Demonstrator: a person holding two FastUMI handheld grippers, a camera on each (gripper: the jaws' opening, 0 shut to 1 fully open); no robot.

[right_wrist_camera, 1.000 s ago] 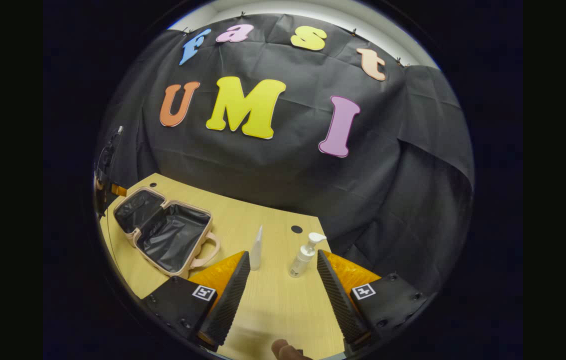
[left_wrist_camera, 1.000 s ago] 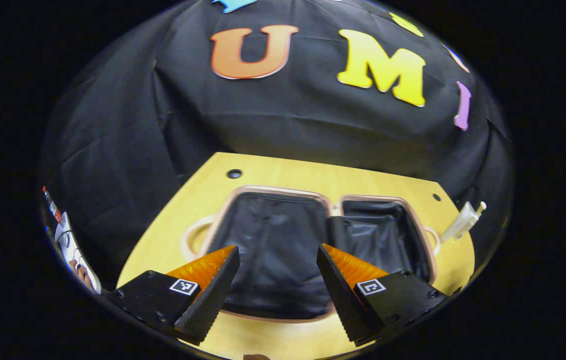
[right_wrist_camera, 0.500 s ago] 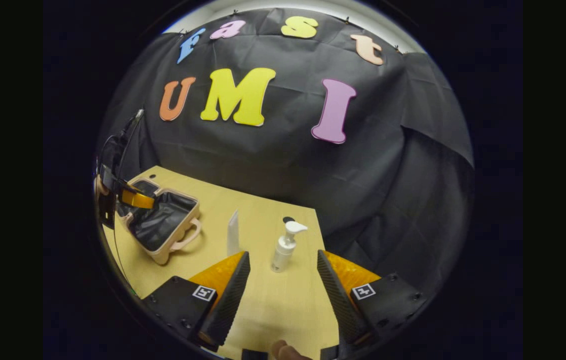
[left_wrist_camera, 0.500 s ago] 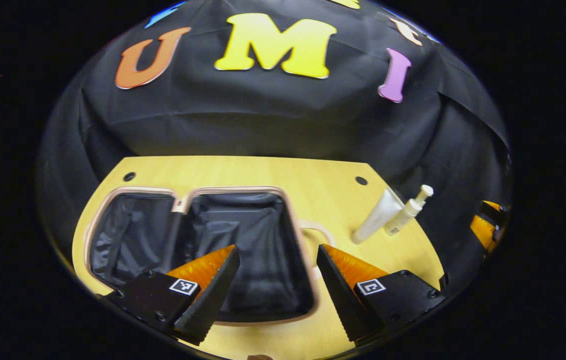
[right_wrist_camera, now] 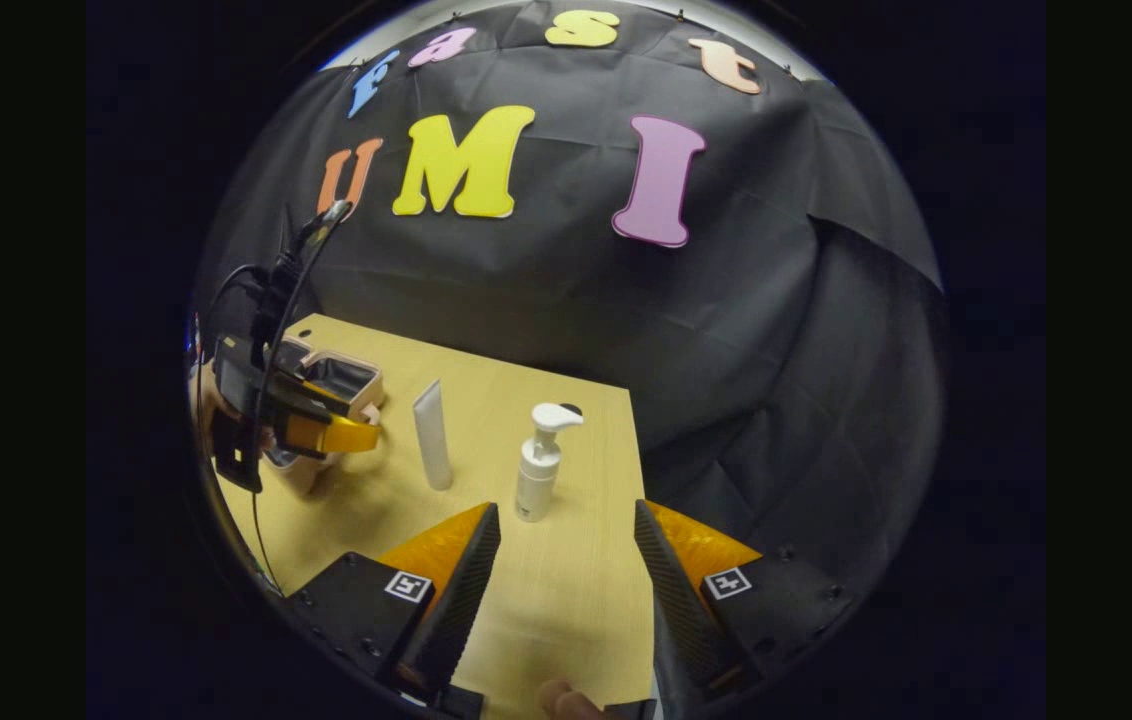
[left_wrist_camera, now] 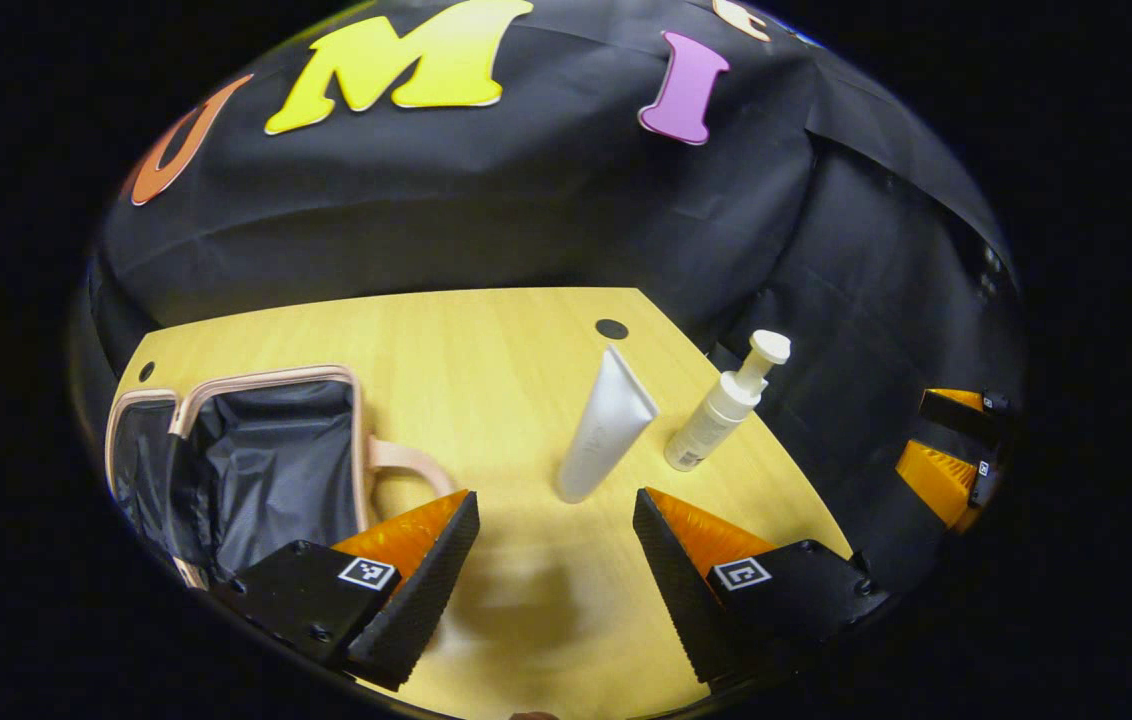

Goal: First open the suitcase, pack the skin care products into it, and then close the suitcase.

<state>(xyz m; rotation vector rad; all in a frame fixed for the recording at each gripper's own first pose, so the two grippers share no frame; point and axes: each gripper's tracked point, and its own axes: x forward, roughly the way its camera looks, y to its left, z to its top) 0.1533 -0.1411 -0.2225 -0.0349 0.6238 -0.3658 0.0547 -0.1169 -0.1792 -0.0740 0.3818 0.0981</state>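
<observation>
The pink suitcase (left_wrist_camera: 261, 455) lies open on the wooden table (left_wrist_camera: 486, 340), its black lining showing. A white tube (left_wrist_camera: 608, 425) stands upright just ahead of my left gripper (left_wrist_camera: 556, 570), which is open and empty above the table. To the tube's right stands a white pump bottle (left_wrist_camera: 723, 410). In the right gripper view the pump bottle (right_wrist_camera: 539, 462) is slightly left of and beyond my open, empty right gripper (right_wrist_camera: 566, 590). The tube (right_wrist_camera: 432, 435) is further left, with the left gripper (right_wrist_camera: 356, 432) hovering in front of the suitcase (right_wrist_camera: 338, 375).
The table's right edge (right_wrist_camera: 638, 500) runs close to the pump bottle, with black cloth hanging beyond it. A cable hole (left_wrist_camera: 611, 328) sits near the table's far corner. The right gripper (left_wrist_camera: 926, 440) hangs off the table's right side in the left gripper view.
My left gripper has swung right, from over the open suitcase to face the tube and pump bottle. The right gripper has shifted a little, bringing the bottle nearer its centre. Both stay open.
</observation>
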